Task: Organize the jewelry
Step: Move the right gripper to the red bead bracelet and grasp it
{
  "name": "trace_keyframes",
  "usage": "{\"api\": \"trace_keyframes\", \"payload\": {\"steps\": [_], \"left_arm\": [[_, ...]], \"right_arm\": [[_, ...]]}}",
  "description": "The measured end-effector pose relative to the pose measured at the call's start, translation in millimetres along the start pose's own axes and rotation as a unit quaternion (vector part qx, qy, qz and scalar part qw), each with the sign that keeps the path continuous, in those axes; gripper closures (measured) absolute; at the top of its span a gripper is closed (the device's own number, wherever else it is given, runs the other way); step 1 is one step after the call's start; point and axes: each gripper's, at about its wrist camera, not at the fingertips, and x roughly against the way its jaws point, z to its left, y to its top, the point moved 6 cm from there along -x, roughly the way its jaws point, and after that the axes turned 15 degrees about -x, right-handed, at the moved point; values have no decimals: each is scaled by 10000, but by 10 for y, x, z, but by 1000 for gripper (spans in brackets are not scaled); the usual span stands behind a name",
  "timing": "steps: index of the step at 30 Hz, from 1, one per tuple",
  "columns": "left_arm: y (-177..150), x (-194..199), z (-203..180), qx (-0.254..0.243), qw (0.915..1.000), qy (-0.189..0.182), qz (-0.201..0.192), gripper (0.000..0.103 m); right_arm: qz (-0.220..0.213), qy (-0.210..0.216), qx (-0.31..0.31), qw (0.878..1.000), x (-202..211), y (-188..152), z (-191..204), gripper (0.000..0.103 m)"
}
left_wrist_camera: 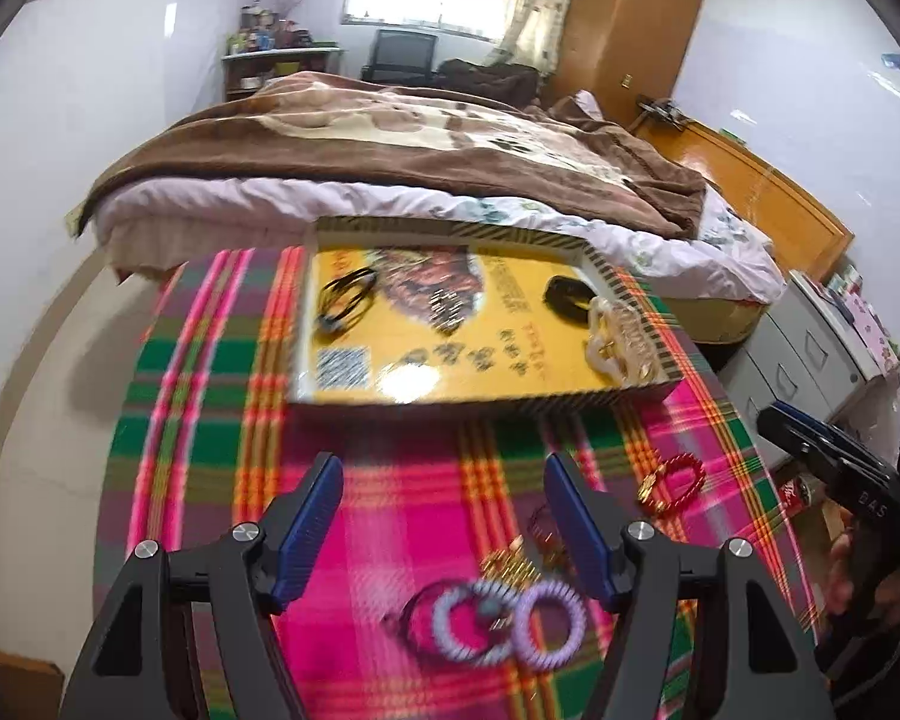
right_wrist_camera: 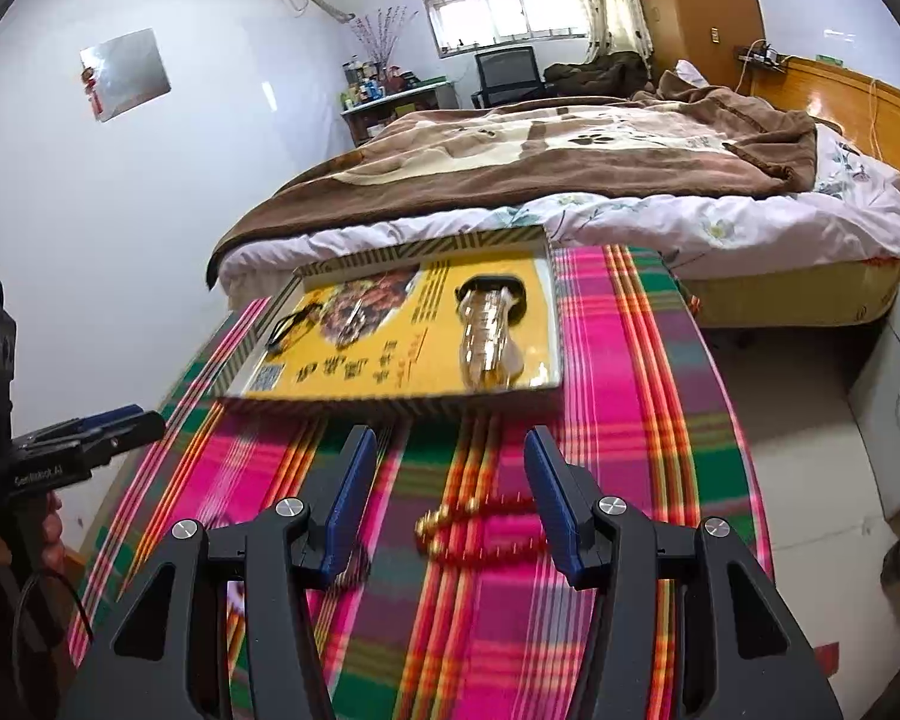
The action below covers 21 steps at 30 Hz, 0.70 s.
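Note:
A yellow printed tray (left_wrist_camera: 450,403) (right_wrist_camera: 390,405) rests at the far end of the plaid cloth (left_wrist_camera: 198,420). It holds black bangles (left_wrist_camera: 345,300), a black band (left_wrist_camera: 567,294) and gold-and-cream pieces (left_wrist_camera: 621,342) (right_wrist_camera: 486,342). Loose on the cloth lie two purple spiral ties (left_wrist_camera: 549,624), a dark bracelet (left_wrist_camera: 417,612), small gold pieces (left_wrist_camera: 510,567) and a red bead bracelet (left_wrist_camera: 672,483) (right_wrist_camera: 480,525). My left gripper (left_wrist_camera: 441,474) hangs open above the cloth, holding nothing. My right gripper (right_wrist_camera: 450,468) is open over the red bracelet, which lies on the cloth under it.
A bed with a brown blanket (left_wrist_camera: 390,144) (right_wrist_camera: 570,144) runs just beyond the table's far edge. Grey drawer cabinets (left_wrist_camera: 810,348) stand to the right, with bare floor (right_wrist_camera: 810,480) beside the table. Each gripper shows at the edge of the other's view (left_wrist_camera: 810,438) (right_wrist_camera: 108,420).

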Motion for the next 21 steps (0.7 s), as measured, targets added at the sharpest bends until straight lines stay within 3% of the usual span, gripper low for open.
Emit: {"api": "trace_keyframes", "payload": {"steps": [10, 14, 21], "left_arm": [[-763, 167, 293, 598, 9982, -17, 75, 34], [-923, 145, 379, 860, 9962, -52, 105, 34], [-997, 59, 370, 869, 9959, -141, 214, 34]], "right_arm": [[299, -371, 532, 9974, 6, -609, -201, 51], [451, -358, 543, 9969, -104, -678, -224, 51], [589, -214, 760, 9951, -347, -682, -54, 51]]}}
